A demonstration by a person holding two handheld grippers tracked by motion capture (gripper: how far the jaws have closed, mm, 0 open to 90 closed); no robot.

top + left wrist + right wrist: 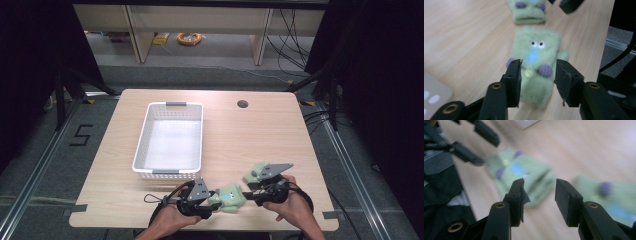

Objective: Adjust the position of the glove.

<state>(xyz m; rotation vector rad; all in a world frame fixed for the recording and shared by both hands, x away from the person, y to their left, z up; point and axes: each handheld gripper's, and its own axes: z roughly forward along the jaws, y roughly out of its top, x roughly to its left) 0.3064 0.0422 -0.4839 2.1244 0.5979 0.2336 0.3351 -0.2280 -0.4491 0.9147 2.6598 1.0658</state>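
Two green monster socks lie flat on the surface near its near edge, right of the white basket [170, 172]. Left gripper [538, 75] has its fingers apart over the nearer sock [536, 65], not pinching it. Right gripper [539, 200] fingers also apart, empty, above the gap between that sock and the farther sock [609, 195].

Two green knitted monster-faced socks lie flat near the table's near edge: the nearer sock [229, 196], with white eyes, blue nose, purple knobs and yellow button, and the second sock [256, 171] just beside it.
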